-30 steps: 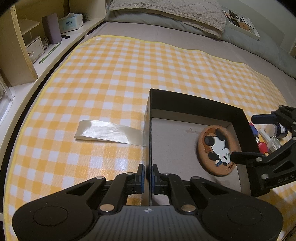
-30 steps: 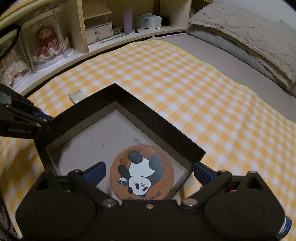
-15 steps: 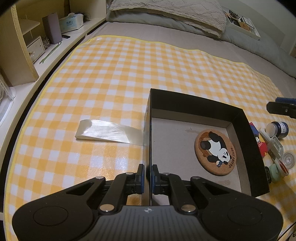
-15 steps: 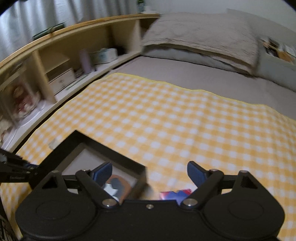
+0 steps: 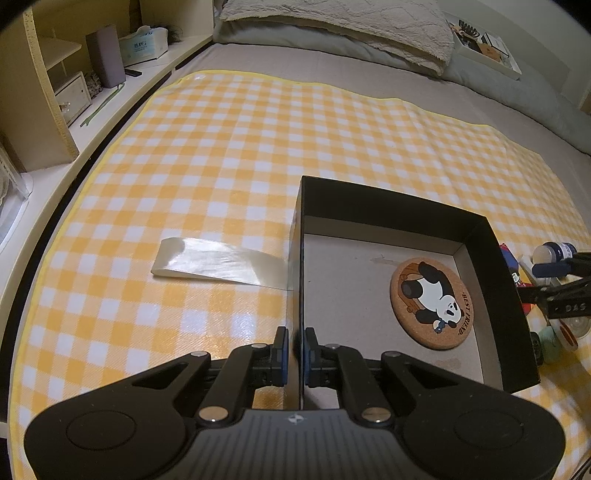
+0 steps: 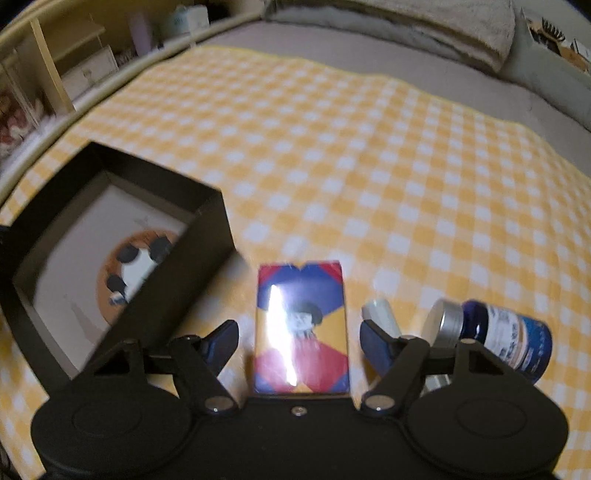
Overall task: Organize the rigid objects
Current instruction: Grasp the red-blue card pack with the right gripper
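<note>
A black open box [image 5: 373,202] sits on the yellow checked cloth, with a round cork panda coaster [image 5: 432,302] flat on its floor. My left gripper [image 5: 294,347] is shut on the box's left wall. My right gripper [image 6: 299,339] is open and empty, its fingers either side of a red, blue and yellow card box [image 6: 301,328] lying right of the black box [image 6: 207,236]. A blue jar with a silver lid [image 6: 495,339] lies on its side just right of the gripper. The right gripper also shows at the left wrist view's right edge [image 5: 561,280].
A strip of clear tape [image 5: 218,262] lies on the cloth left of the box. A white tube [image 6: 380,314] lies beside the card box. Small round items [image 5: 554,336] sit right of the box. Shelves [image 5: 66,85] run along the left, pillows [image 5: 340,26] at the back.
My right gripper has left the coaster in the box, swung out to the right and come down over the card box. The left gripper has held still on the box wall.
</note>
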